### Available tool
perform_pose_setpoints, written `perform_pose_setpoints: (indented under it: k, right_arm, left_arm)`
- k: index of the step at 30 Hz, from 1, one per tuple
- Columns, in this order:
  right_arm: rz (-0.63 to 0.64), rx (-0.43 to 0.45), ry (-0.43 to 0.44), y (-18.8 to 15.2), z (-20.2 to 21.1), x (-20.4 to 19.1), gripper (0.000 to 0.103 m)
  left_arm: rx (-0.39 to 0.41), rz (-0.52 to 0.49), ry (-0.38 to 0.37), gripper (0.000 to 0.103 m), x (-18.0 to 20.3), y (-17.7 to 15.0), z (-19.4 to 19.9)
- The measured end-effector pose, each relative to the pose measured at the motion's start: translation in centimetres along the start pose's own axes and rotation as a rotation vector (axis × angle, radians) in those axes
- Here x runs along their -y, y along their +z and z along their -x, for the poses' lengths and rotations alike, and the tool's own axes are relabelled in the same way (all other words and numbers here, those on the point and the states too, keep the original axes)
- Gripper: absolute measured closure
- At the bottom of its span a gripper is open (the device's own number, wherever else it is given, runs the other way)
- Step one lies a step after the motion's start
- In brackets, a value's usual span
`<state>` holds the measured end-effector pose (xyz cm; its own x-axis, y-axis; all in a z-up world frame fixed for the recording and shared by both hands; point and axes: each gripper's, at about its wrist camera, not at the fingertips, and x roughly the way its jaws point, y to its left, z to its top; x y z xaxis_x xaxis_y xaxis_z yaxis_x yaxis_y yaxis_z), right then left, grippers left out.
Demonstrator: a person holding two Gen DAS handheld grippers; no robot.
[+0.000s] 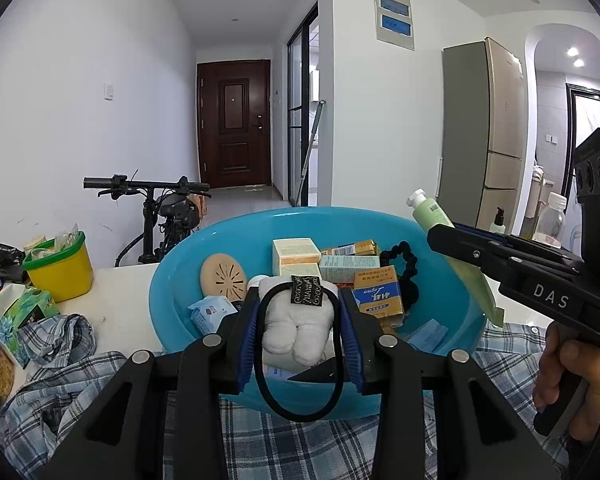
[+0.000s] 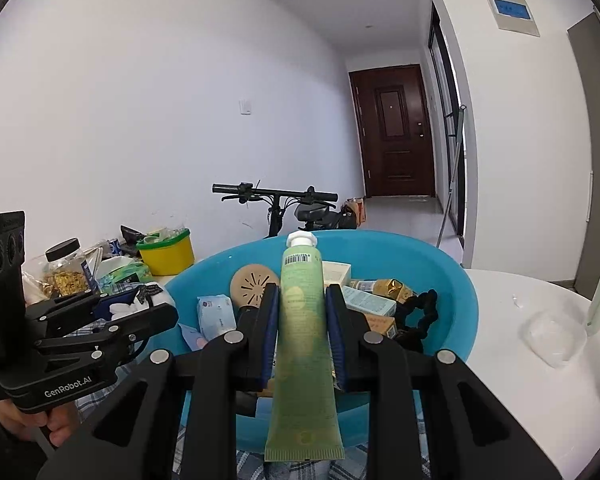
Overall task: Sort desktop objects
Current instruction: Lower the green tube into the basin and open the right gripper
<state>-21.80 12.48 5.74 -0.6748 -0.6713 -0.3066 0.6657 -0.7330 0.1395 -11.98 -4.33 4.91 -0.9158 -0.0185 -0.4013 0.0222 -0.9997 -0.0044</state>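
**Two items gripped over the blue basin, neither dropped yet**

Two grips are loaded. The blue basin [image 2: 452,280] sits on the plaid shirt [image 1: 300,448] at the table's near edge, already crowded with small boxes, so I'm guessing it's the collecting bin. My right gripper [image 2: 302,336] is clamped tight on the green tube [image 2: 302,312], cap pointing forward above the rim. My left gripper [image 1: 298,336] is closed on the white plush hair tie [image 1: 296,320], black elastic loop hanging below. Free room: bare white tabletop [image 2: 500,360] to the right; left side is cluttered.
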Motion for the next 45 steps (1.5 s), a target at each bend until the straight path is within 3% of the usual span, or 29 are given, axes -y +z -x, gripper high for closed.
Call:
perform_pose_setpoints:
  k: [31,32,33,34,38,45]
  right_arm:
    - [0.047,-0.004,0.034,0.2,-0.6,-1.4,0.080]
    - [0.052,-0.009,0.010,0.1,-0.8,-1.5,0.062]
    - [0.051,-0.024,-0.016,0.1,-1.1,-1.4,0.012]
    - [0.046,-0.023,-0.055,-0.1,-1.0,-1.2,0.002]
    - [0.032,0.033,-0.069,0.0,0.0,-0.8,0.001]
    - [-0.009,0.021,-0.064,0.1,0.0,-0.3,0.001]
  left_arm:
    - [0.005,0.009,0.003,0.064,-0.1,0.0,0.1]
    - [0.006,0.010,0.003,0.064,-0.1,0.0,0.1]
    - [0.004,0.010,0.004,0.064,0.0,0.0,0.1]
    - [0.003,0.010,0.005,0.064,0.0,0.0,0.1]
    - [0.004,0.014,0.003,0.064,0.1,0.0,0.1]
    - [0.005,0.022,0.005,0.064,-0.3,0.0,0.0]
